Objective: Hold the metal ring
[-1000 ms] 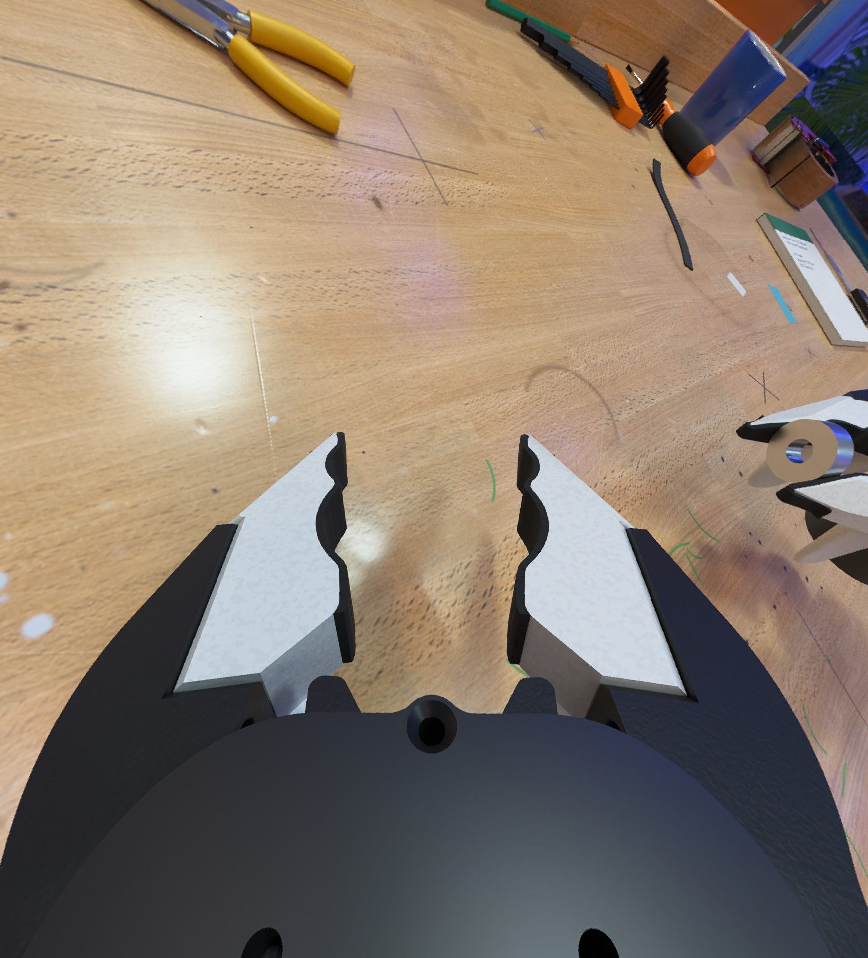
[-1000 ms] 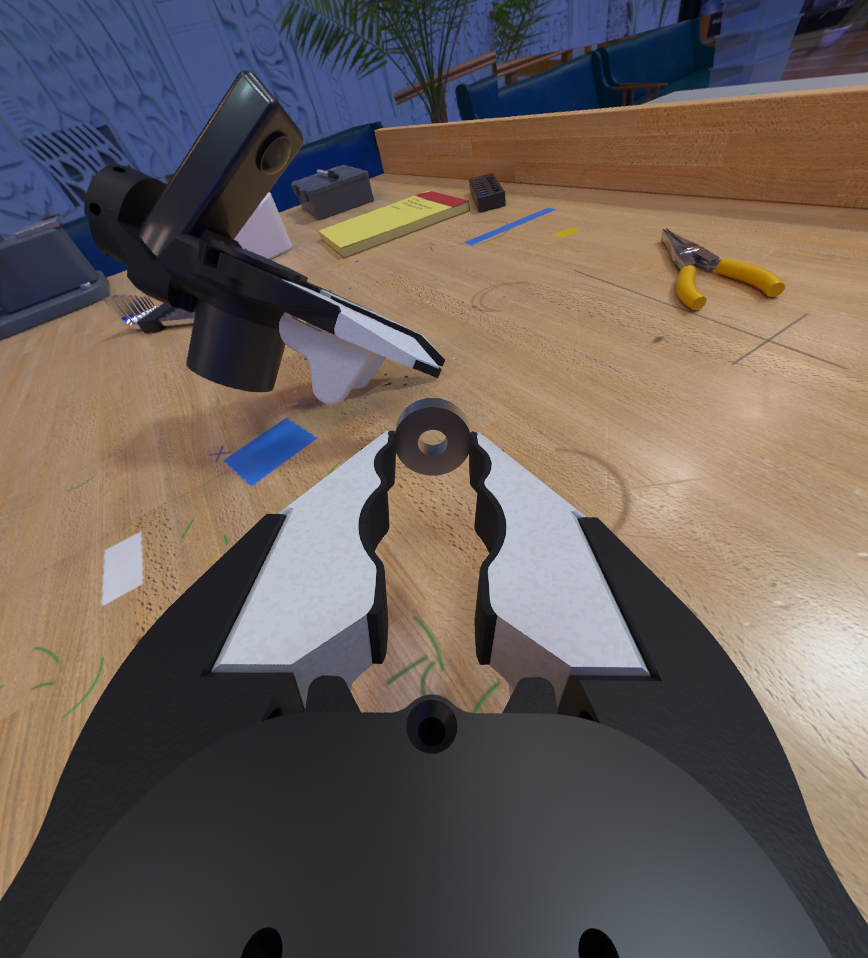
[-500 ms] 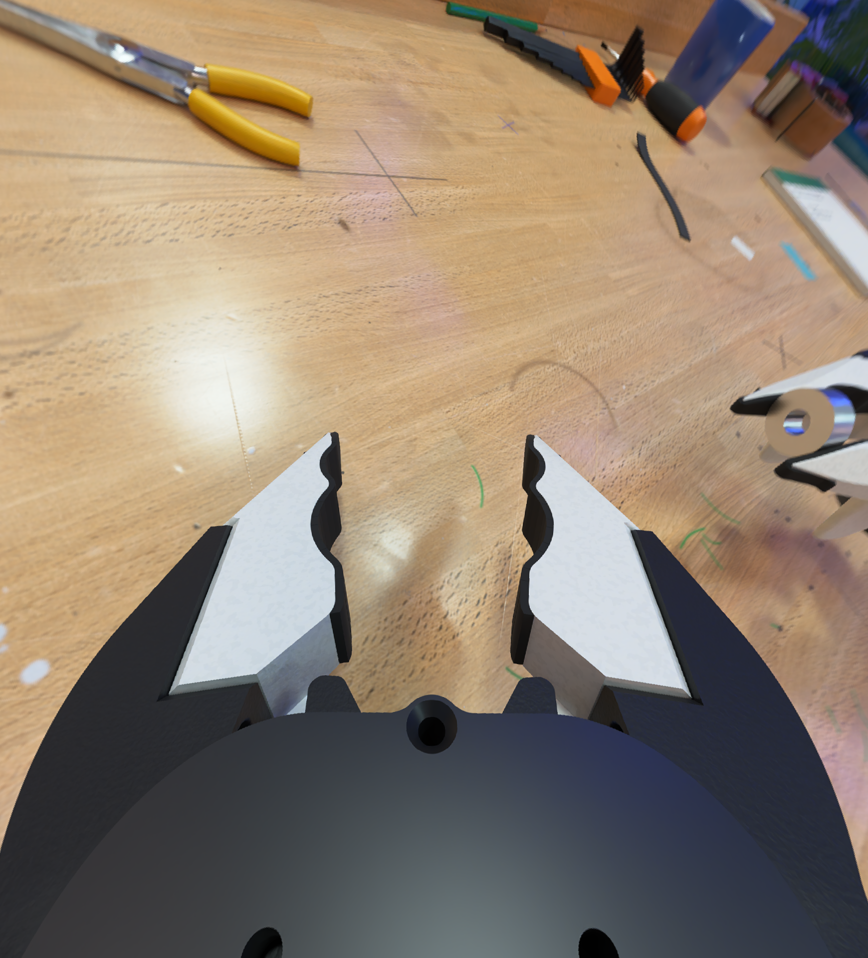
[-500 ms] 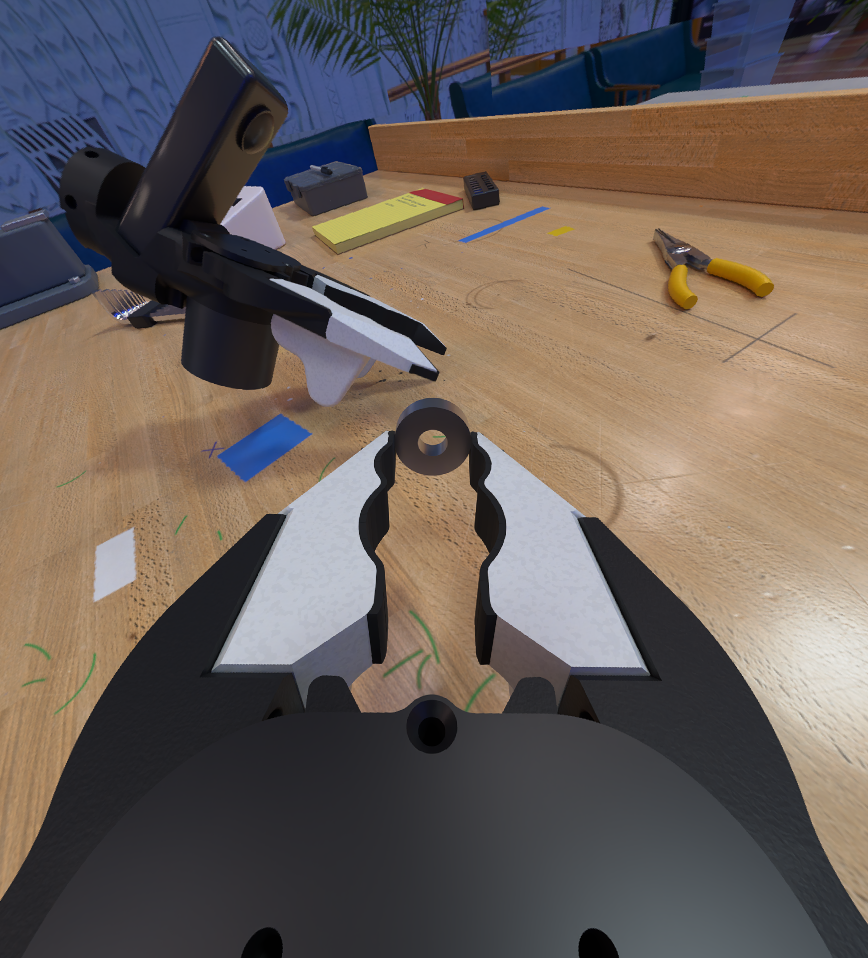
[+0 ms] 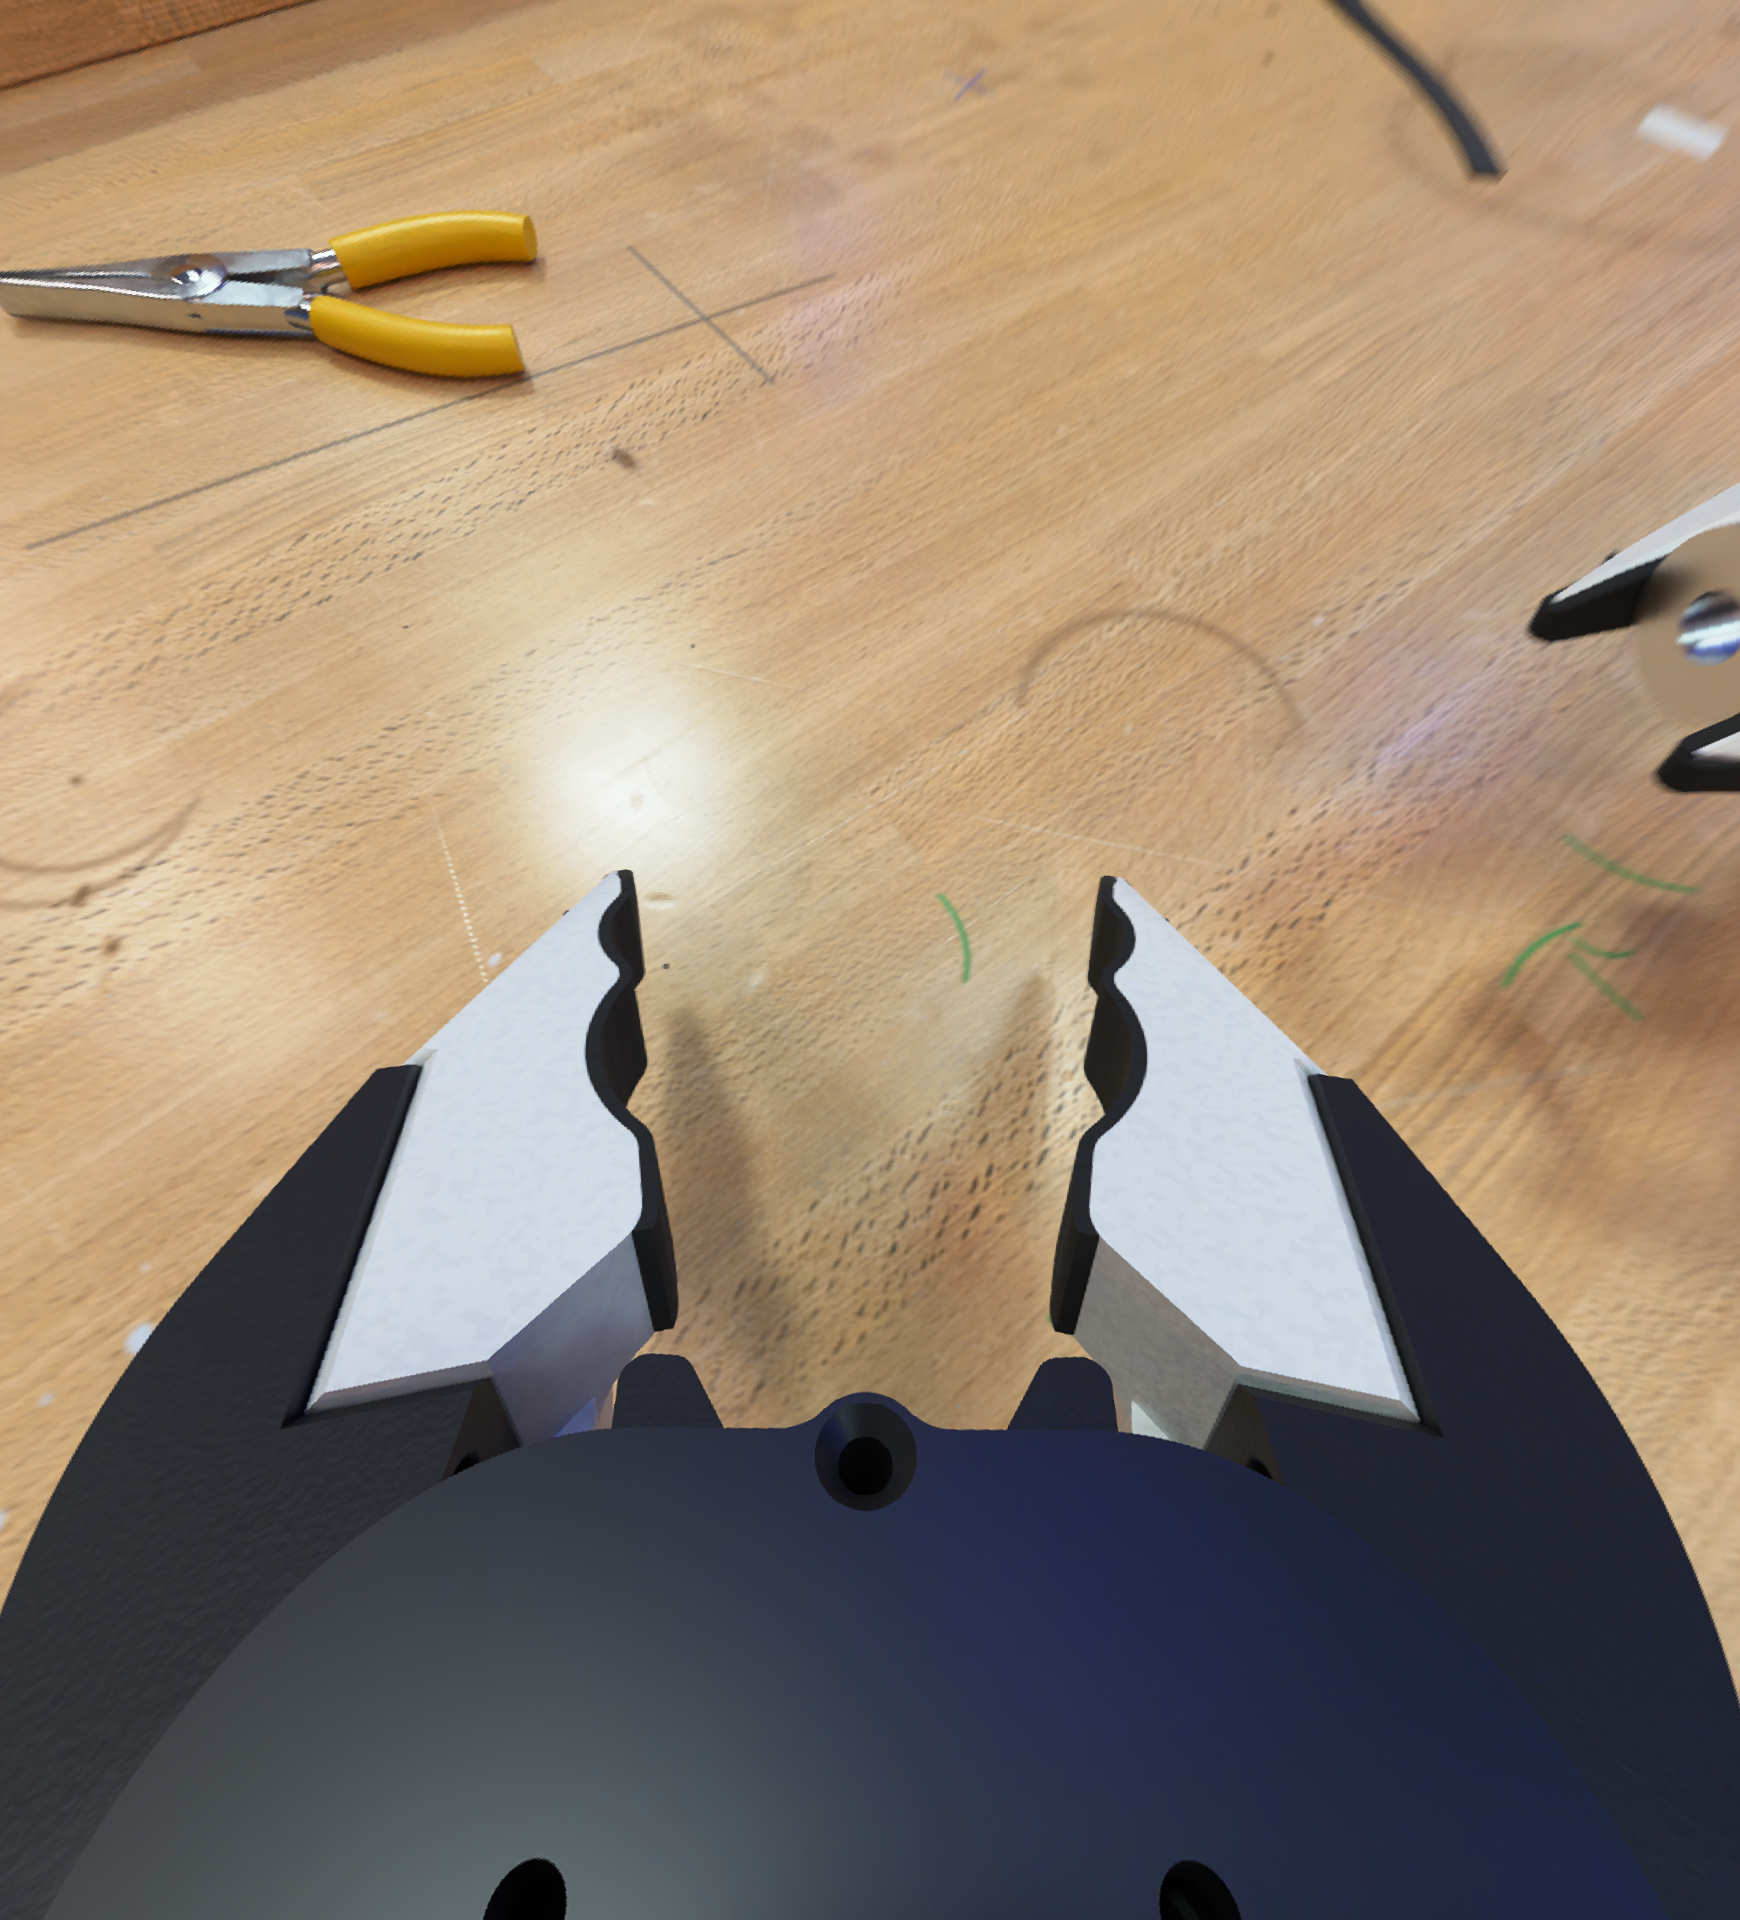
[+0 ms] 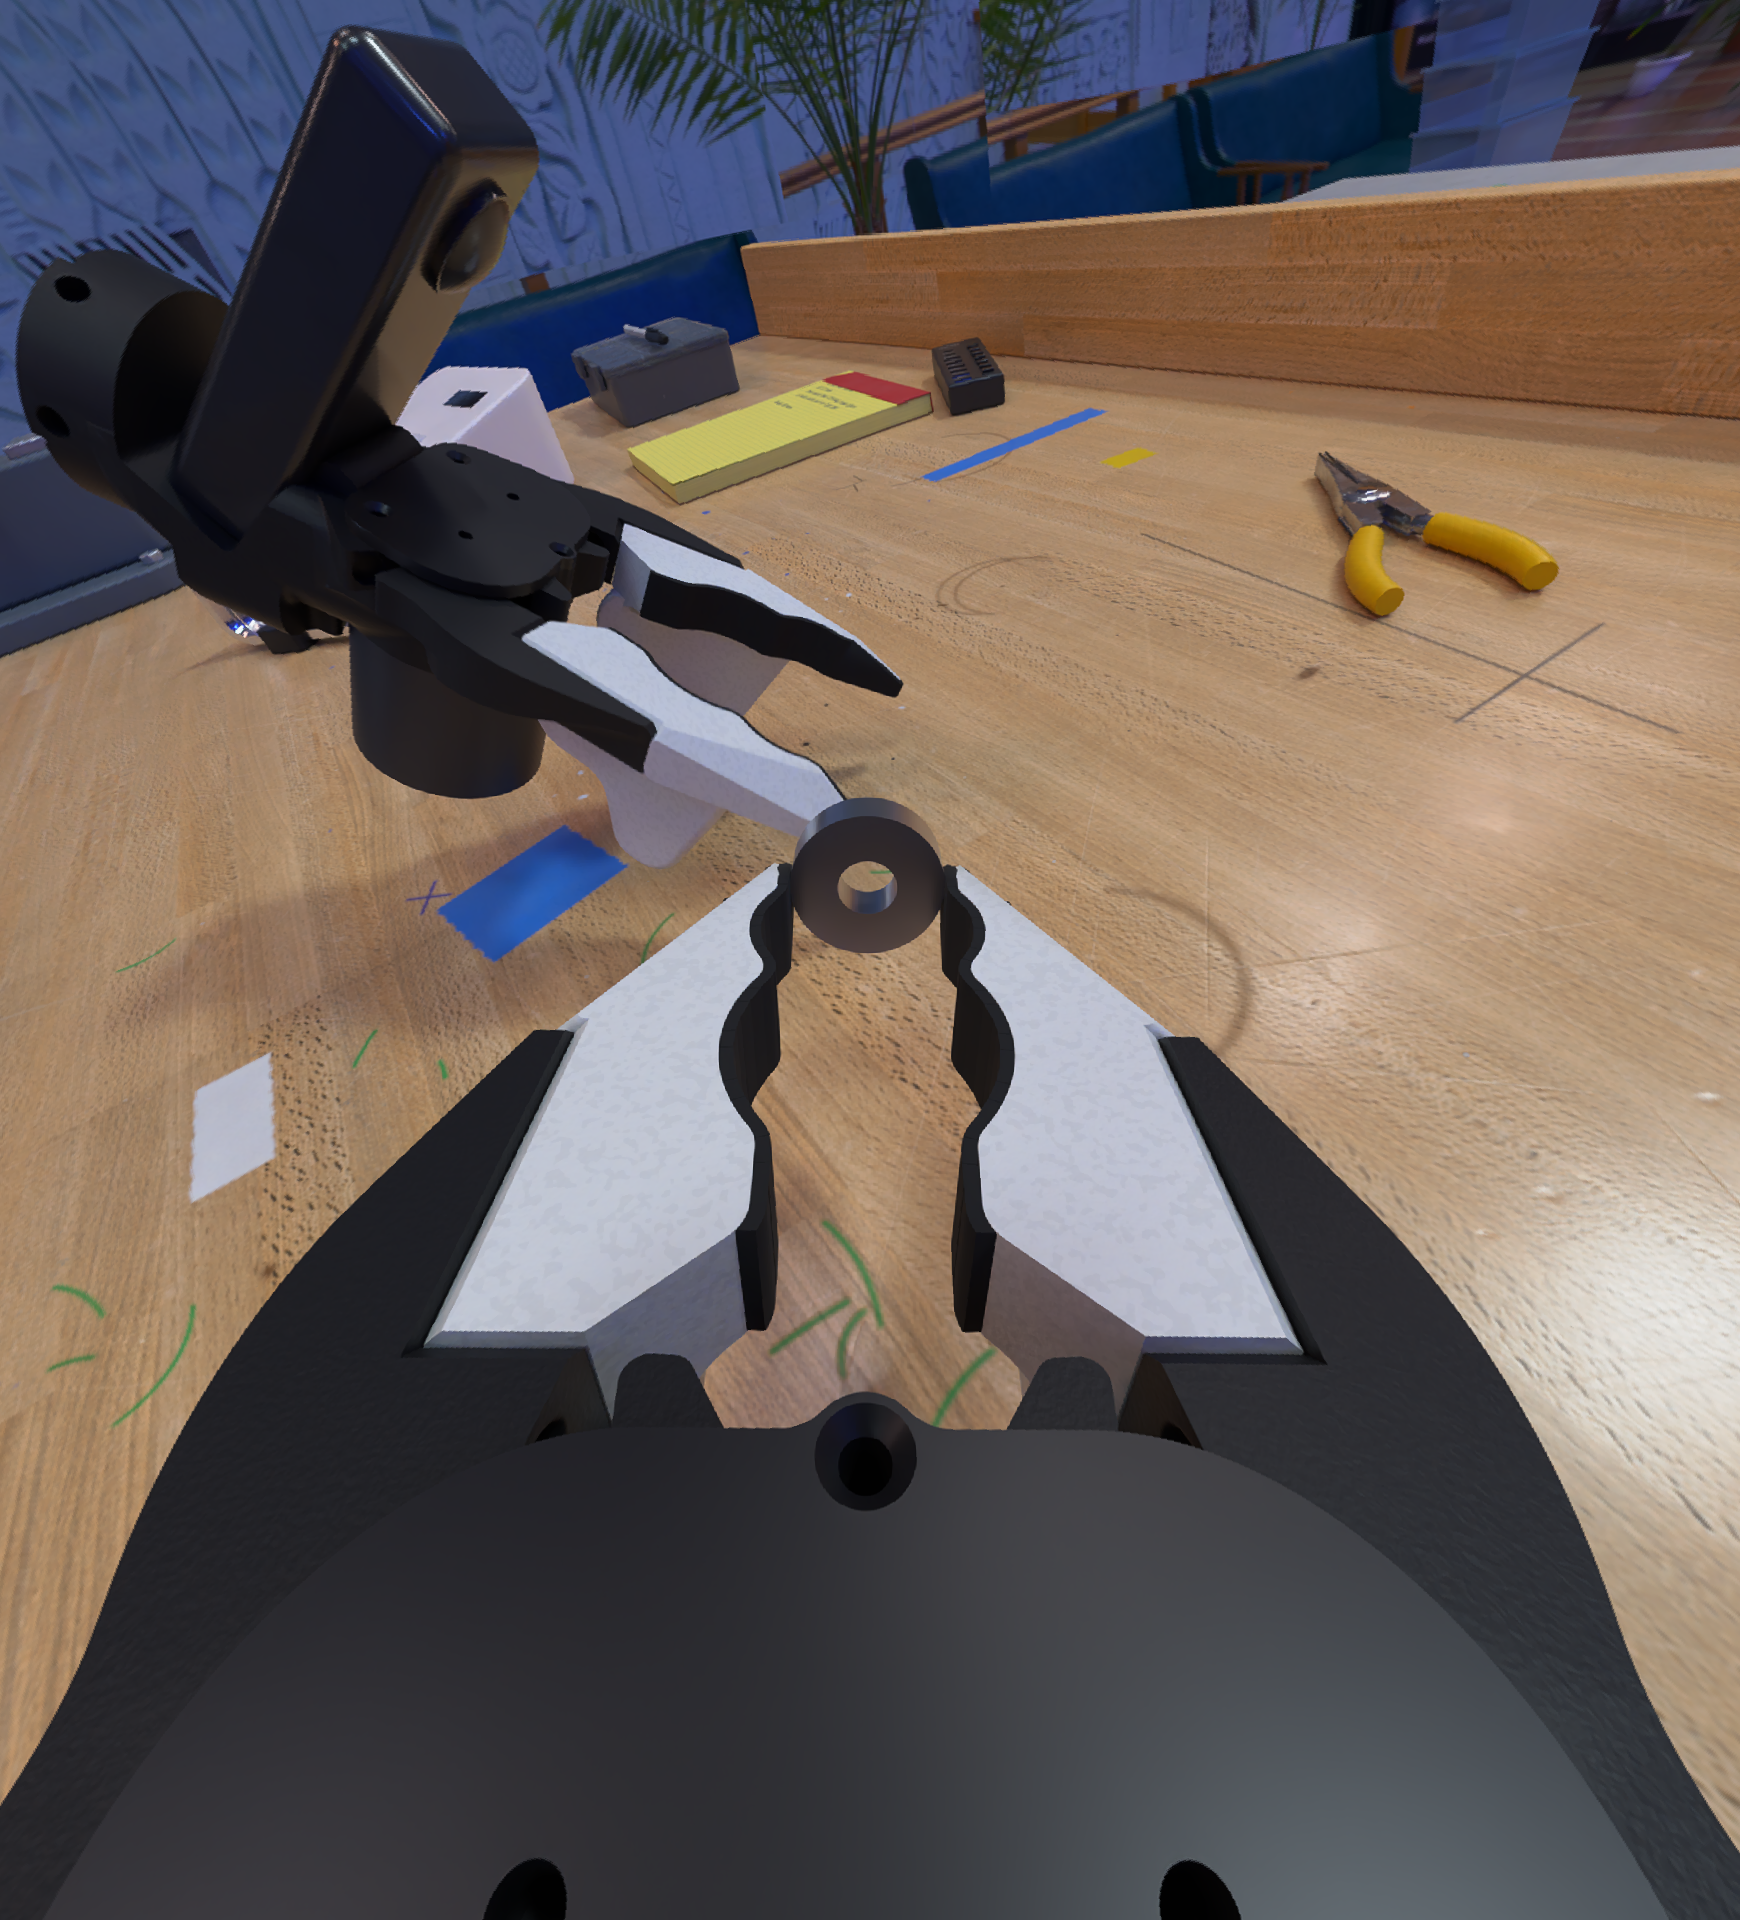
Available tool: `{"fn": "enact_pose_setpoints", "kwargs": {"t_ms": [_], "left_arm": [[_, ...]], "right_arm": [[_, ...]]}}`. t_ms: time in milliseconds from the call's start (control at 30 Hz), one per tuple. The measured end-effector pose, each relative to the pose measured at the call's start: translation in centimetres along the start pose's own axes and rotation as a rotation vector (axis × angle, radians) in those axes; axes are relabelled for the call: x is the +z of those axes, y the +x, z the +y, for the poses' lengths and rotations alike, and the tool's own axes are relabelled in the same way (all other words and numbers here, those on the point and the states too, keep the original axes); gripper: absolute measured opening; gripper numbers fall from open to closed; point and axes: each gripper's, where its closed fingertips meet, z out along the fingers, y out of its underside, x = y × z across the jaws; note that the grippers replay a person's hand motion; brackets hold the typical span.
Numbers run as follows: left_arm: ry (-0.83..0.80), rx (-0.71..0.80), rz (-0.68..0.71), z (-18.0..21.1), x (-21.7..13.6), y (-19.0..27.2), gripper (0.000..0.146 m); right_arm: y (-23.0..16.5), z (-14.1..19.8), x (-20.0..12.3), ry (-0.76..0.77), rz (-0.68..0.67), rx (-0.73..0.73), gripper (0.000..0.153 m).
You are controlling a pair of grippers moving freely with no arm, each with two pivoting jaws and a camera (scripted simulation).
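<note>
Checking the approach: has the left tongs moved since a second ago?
Yes. In the right wrist view, the left tongs have advanced from near the blue tape to the metal ring.

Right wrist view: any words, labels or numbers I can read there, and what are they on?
On the yellow notepad: a few dark printed lines near its red end, too small to read.
On the metal ring and the pliers: no lettering visible.
Nothing else in either view is legible.
</note>
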Motion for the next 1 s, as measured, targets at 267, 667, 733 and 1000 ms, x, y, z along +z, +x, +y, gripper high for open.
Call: {"fn": "enact_pose_setpoints", "kwargs": {"t_ms": [267,667,733,1000], "left_arm": [[-0.084,0.171,-0.091,0.7,1.2,-0.4,0.097],[-0.153,0.153,0.095,0.4,3.2,-0.1,0.073],[-0.154,0.205,0.159,0.5,3.0,0.4,0.062],[-0.143,0.28,0.206,1.2,1.9,0.5,0.048]], "right_arm": [[0.0,0.0,0.0,-0.003,-0.003,0.006,0.028],[-0.2,0.2,0.2,-0.012,-0.016,0.022,0.028],[-0.2,0.1,0.2,-0.007,-0.017,0.025,0.028],[-0.2,0.2,0.1,-0.011,-0.023,0.028,0.028]]}}
